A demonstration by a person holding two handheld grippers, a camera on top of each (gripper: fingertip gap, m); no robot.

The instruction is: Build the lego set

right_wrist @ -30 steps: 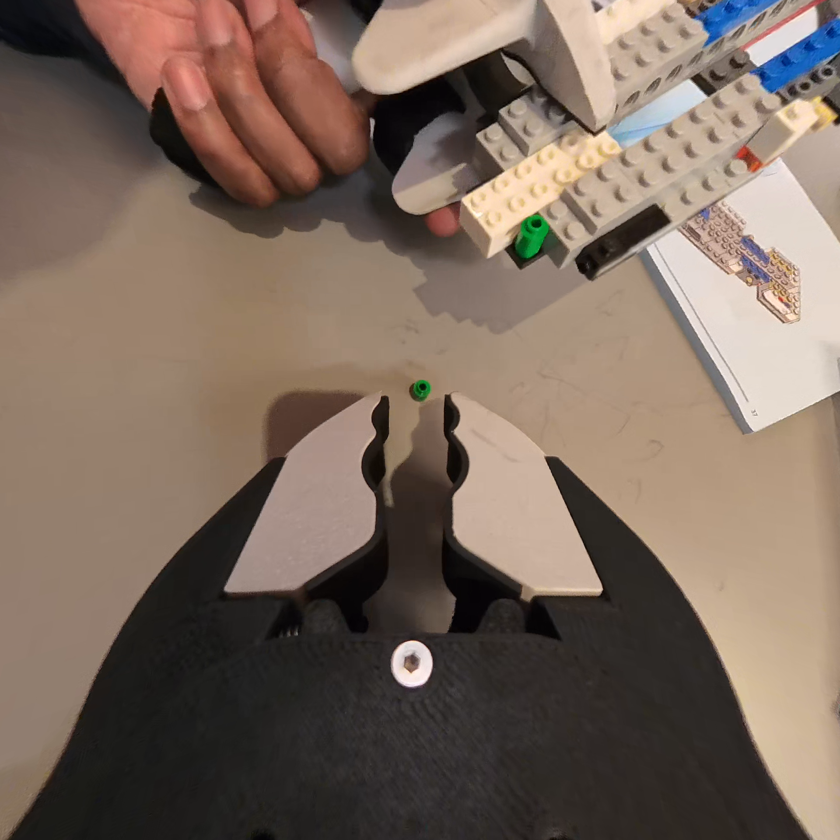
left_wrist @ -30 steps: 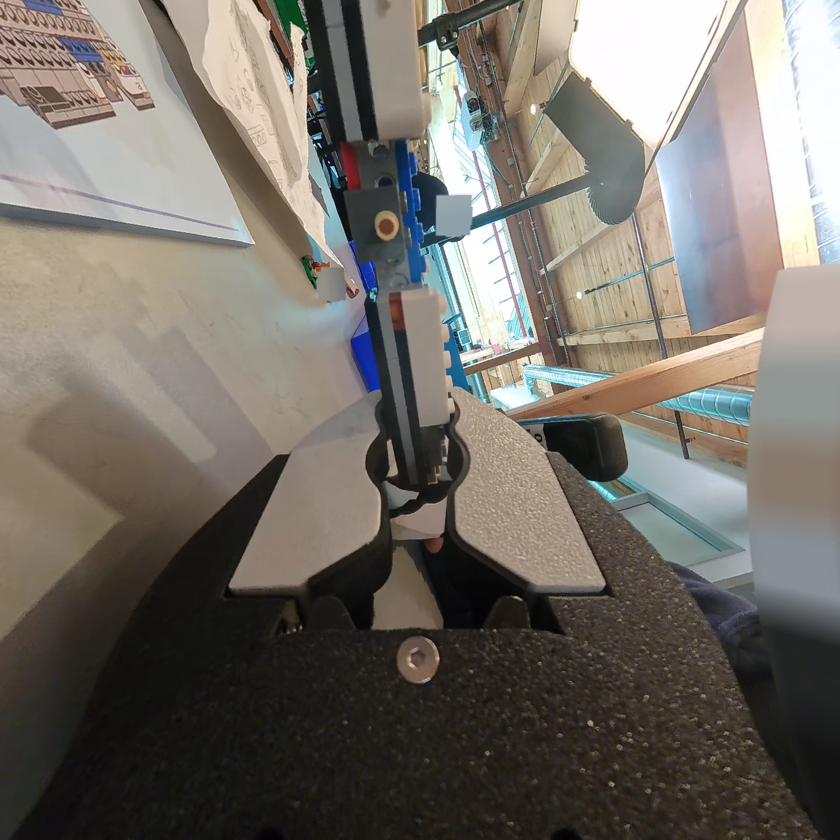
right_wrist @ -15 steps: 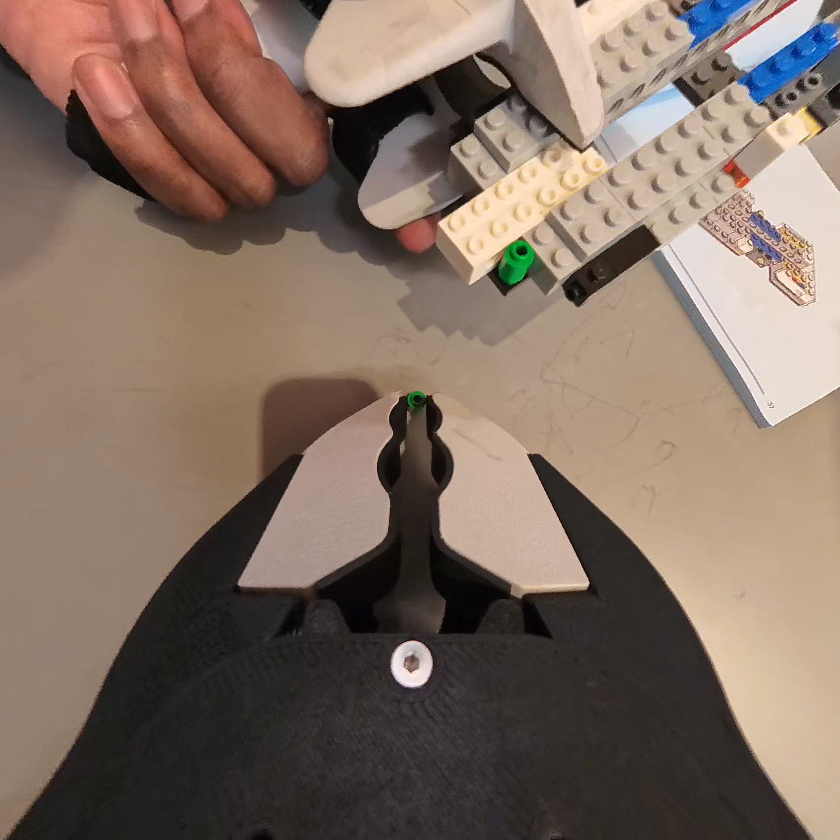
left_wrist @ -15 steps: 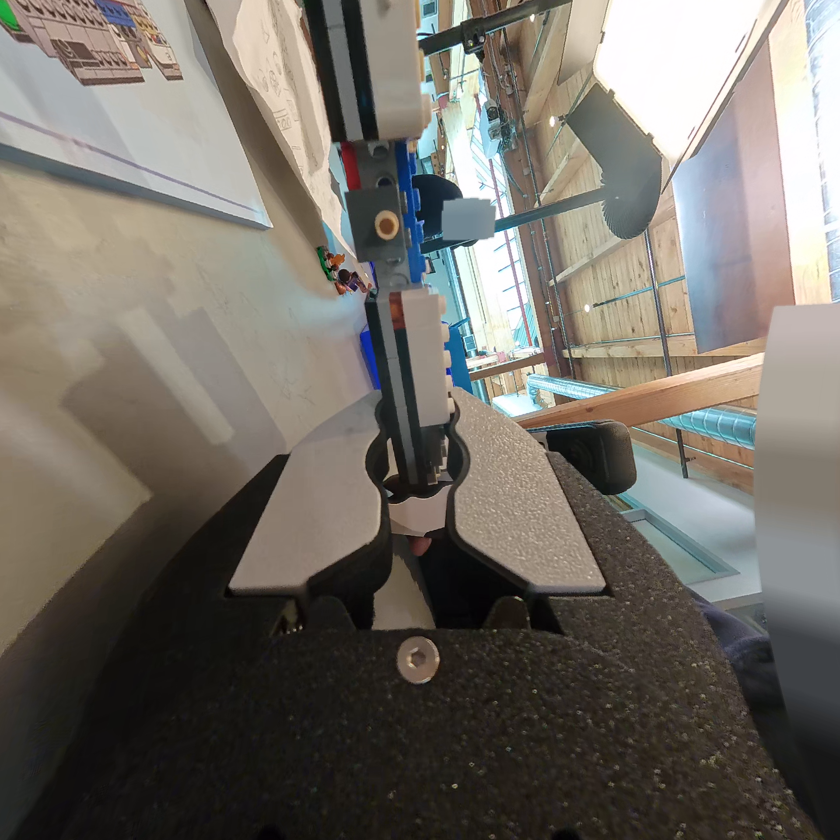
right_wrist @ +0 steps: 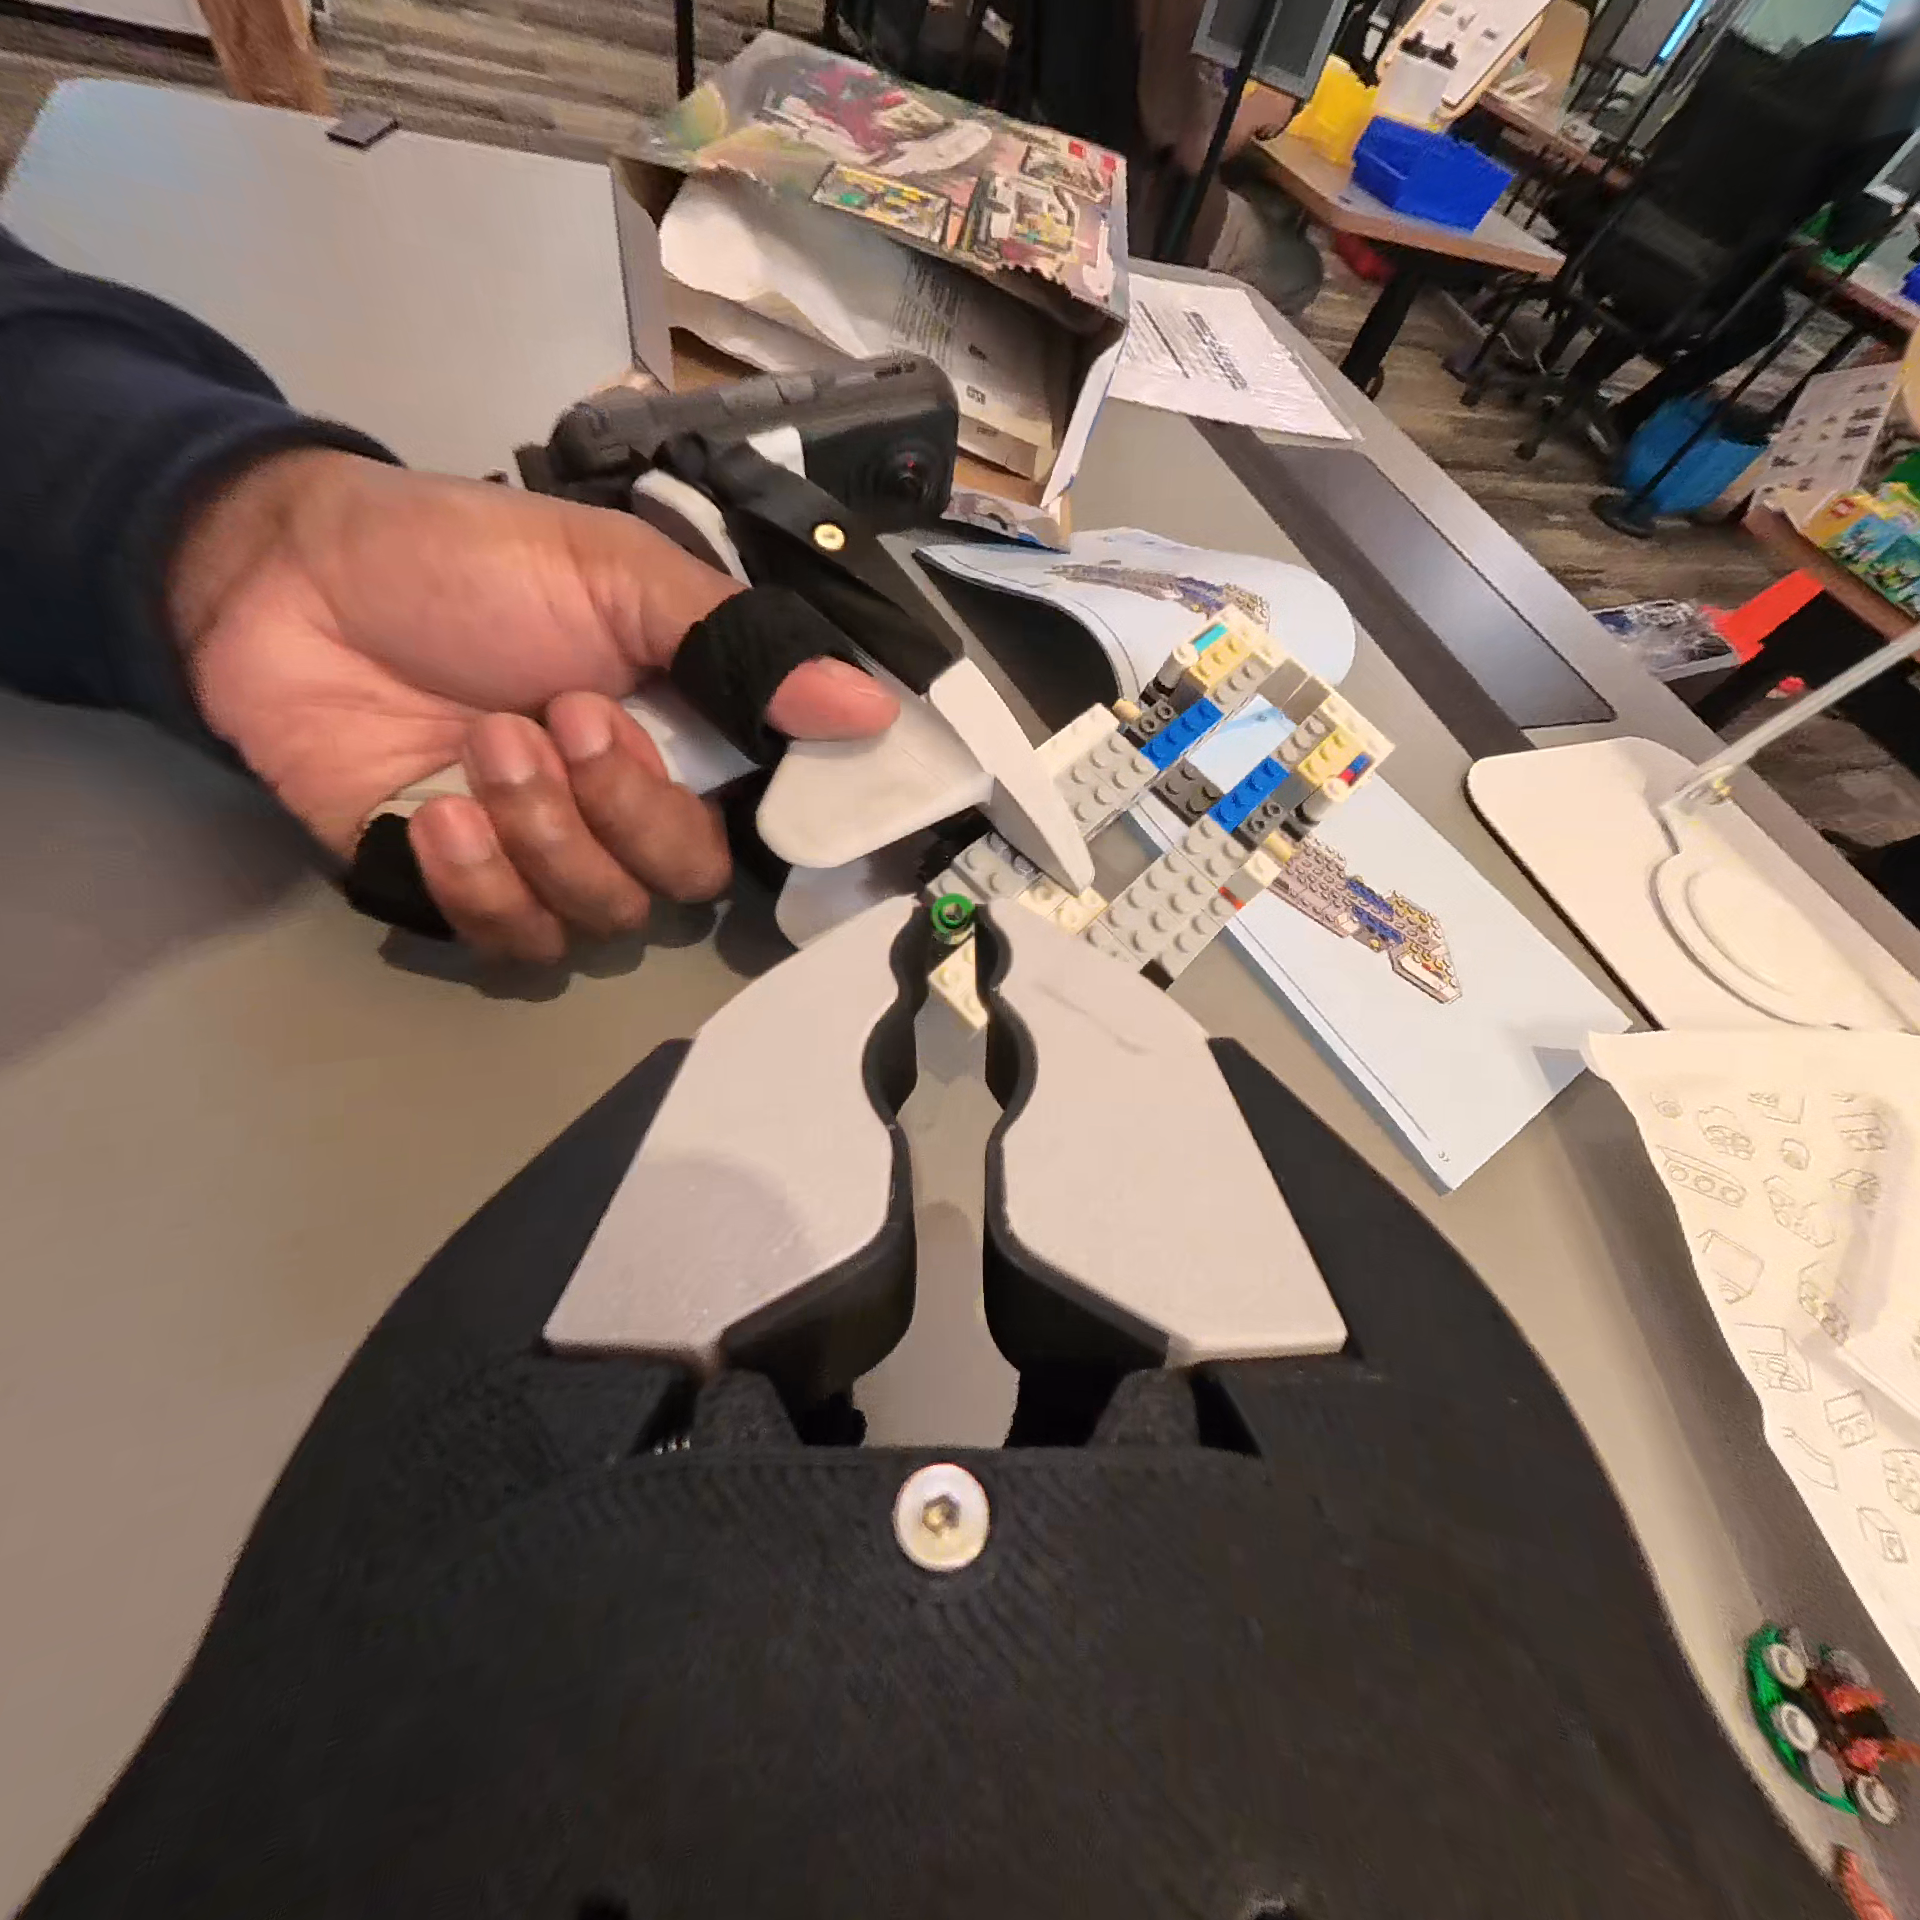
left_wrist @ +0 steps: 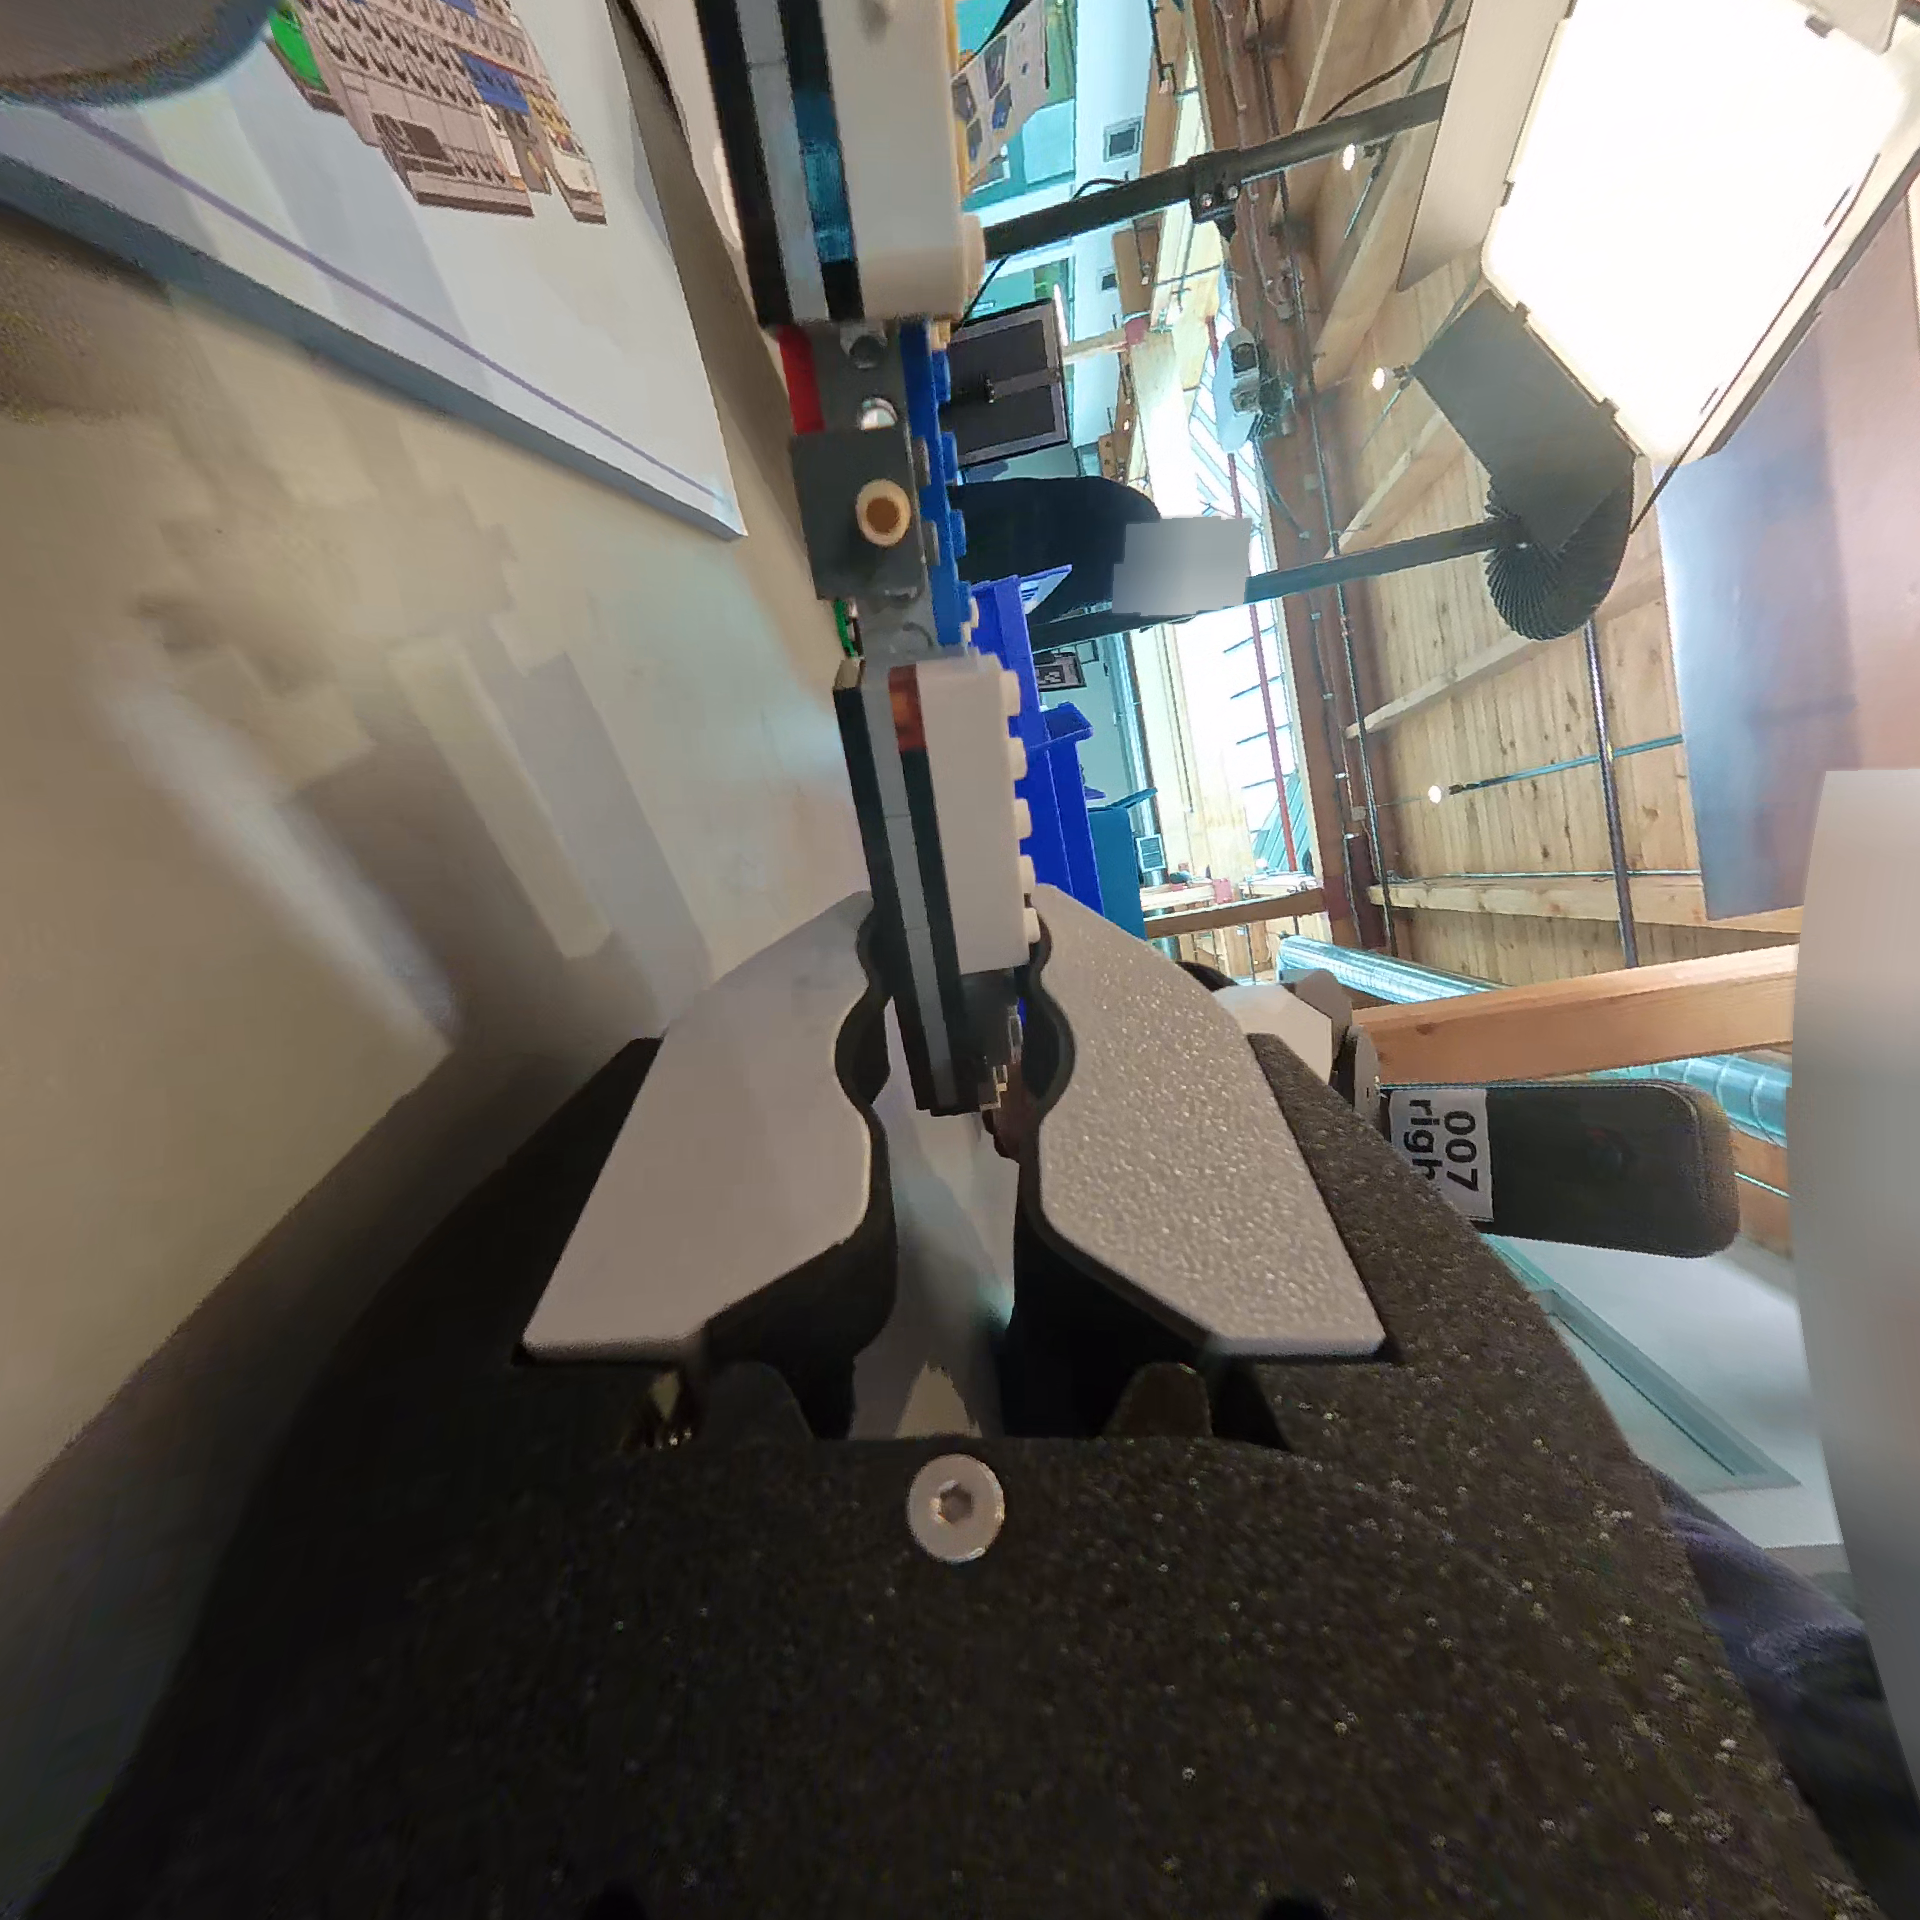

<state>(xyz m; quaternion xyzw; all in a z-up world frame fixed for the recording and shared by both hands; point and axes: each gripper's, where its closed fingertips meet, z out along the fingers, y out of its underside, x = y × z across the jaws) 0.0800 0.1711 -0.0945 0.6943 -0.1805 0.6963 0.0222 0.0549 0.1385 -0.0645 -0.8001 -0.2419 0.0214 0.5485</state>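
My left jaws (left_wrist: 951, 1023) are clamped on the long grey, white and blue brick model (left_wrist: 940, 831). My right jaws (right_wrist: 951, 930), nearly closed, pinch a tiny green round stud (right_wrist: 951, 916) right at the model's near end, not seated yet.

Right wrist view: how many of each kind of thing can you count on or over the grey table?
Brick models: 1
Small green pegs: 1
Instruction booklets: 1
Cardboard boxes: 1
Printed paper sheets: 2
Total: 6

We see open worktop (right_wrist: 260, 1143) left of our tongs; brick model (right_wrist: 1195, 831), booklet (right_wrist: 1455, 1039), torn box (right_wrist: 883, 260) crowd ahead and right.
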